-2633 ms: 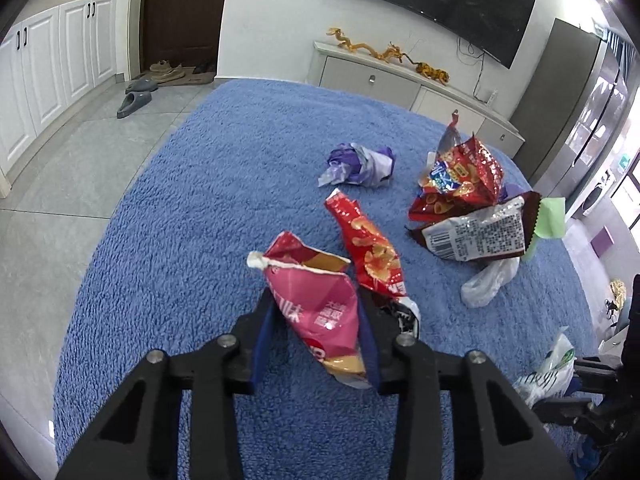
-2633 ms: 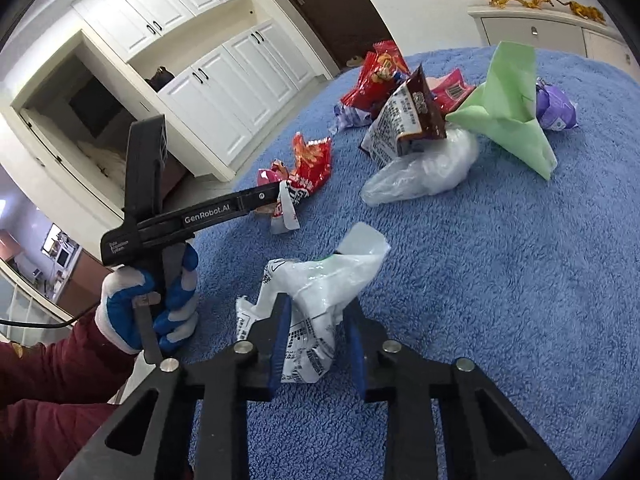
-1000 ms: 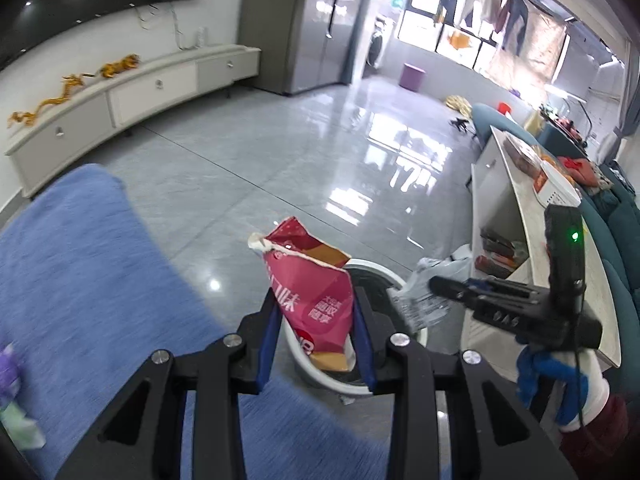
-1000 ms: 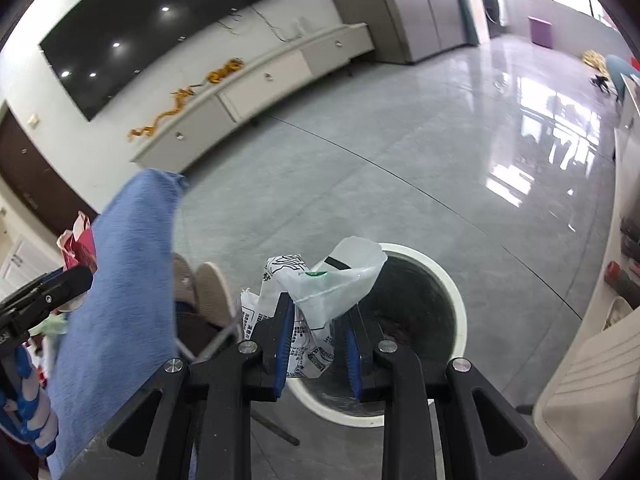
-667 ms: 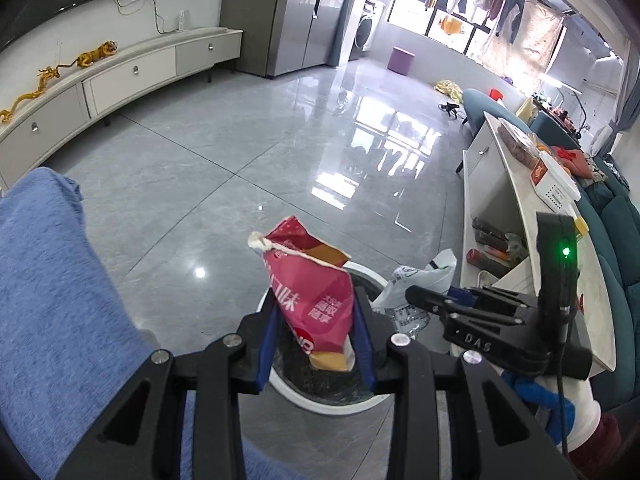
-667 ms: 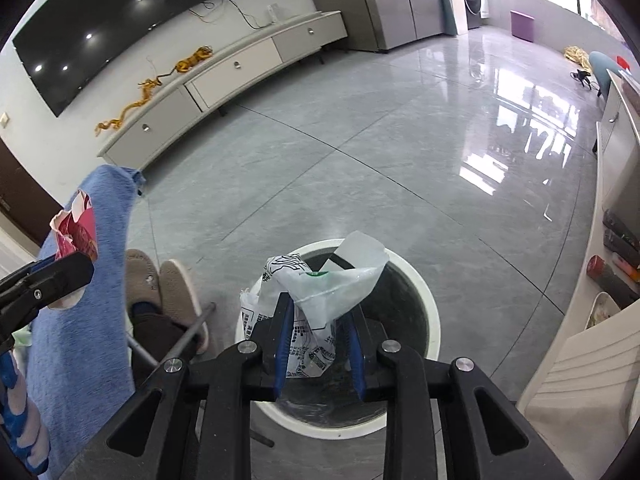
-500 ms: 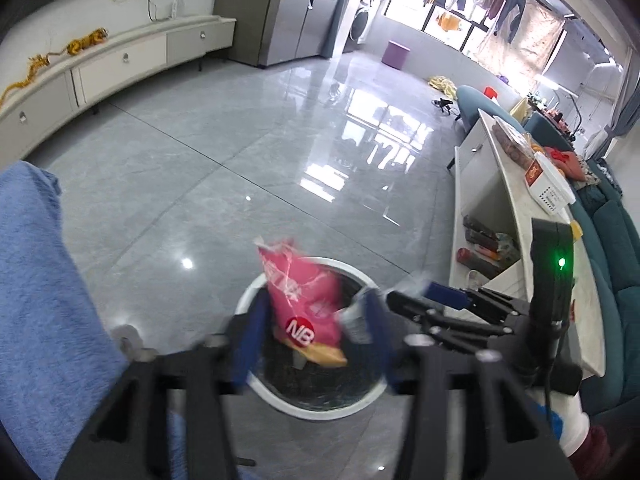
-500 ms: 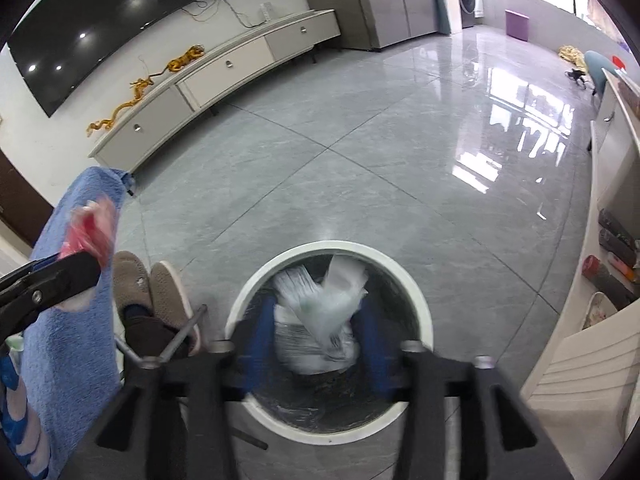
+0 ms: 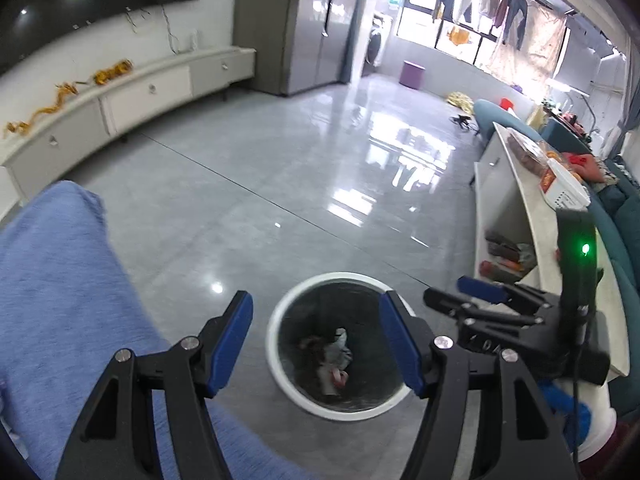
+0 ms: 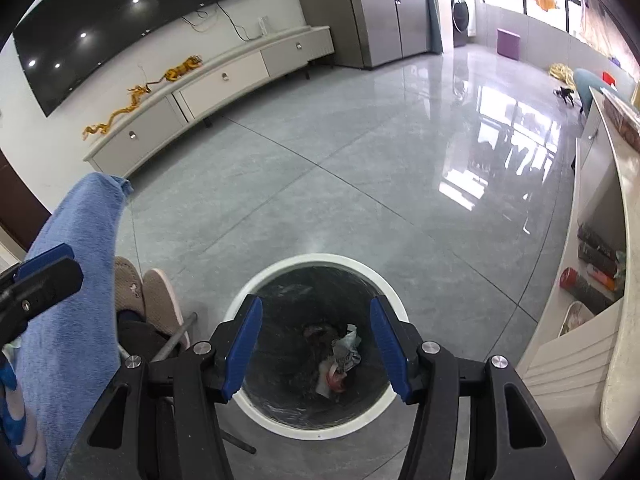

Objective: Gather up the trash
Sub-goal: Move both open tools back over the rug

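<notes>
The grey tiled floor (image 10: 360, 168) takes up most of both views, with the blue blanket (image 9: 60, 280) draped at the left edge. The white-rimmed bin (image 10: 316, 258) is set on the floor directly beneath both tools, so that released items fall straight in. The left gripper (image 9: 316, 344) and right gripper (image 10: 316, 348) are held above its mouth, jaws just opened and empty. The dropped wrappers (image 10: 340, 360) are seen lying at the bin's bottom.
</notes>
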Motion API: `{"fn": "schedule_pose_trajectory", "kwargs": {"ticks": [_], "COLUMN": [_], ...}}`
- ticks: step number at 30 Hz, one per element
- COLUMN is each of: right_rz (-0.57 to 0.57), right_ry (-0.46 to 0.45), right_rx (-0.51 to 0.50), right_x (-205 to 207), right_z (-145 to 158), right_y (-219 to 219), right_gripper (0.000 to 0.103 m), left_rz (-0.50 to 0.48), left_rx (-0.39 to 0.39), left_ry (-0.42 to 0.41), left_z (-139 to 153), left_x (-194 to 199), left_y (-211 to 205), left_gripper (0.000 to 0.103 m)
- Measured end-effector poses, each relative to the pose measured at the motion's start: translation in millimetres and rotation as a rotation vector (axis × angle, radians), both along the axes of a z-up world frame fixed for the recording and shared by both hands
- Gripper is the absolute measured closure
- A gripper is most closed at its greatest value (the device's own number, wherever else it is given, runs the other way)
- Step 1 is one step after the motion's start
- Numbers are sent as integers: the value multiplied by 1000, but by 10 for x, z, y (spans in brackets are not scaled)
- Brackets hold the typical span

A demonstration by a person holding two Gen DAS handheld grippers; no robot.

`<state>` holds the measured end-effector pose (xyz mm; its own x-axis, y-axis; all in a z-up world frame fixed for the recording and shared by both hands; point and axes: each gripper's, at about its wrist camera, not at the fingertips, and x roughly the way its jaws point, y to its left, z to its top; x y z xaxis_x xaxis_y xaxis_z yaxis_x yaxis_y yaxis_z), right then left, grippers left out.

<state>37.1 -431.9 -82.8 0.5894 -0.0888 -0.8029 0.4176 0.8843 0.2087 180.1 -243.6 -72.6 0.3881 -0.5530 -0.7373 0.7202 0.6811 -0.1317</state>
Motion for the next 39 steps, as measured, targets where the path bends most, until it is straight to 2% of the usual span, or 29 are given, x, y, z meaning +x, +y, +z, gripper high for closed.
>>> {"fn": "schedule_pose_trajectory", "kwargs": {"ticks": [8, 13, 22, 30, 32, 39], "right_rz": [57, 135, 280, 426, 468, 600], "right_ry": [-72, -103, -162, -156, -160, -169], "right_rx": [-35, -51, -37, -17, -7, 28], "right_x": [19, 154, 341, 503, 553, 721], "right_z": [280, 461, 715, 704, 707, 725], "right_y": [395, 742, 1394, 2042, 2217, 2764], "right_gripper": [49, 49, 49, 49, 49, 49], "left_rz": [116, 186, 400, 622, 695, 887], "left_rx": [-1, 5, 26, 68, 103, 112], "left_ry": [-104, -164, -226, -250, -271, -206], "left_z": [187, 276, 372, 336, 304, 108], "left_x": [-187, -291, -425, -559, -605, -691], "left_y": [711, 1213, 2297, 3248, 3475, 4196], "left_gripper": [39, 39, 39, 39, 39, 39]}}
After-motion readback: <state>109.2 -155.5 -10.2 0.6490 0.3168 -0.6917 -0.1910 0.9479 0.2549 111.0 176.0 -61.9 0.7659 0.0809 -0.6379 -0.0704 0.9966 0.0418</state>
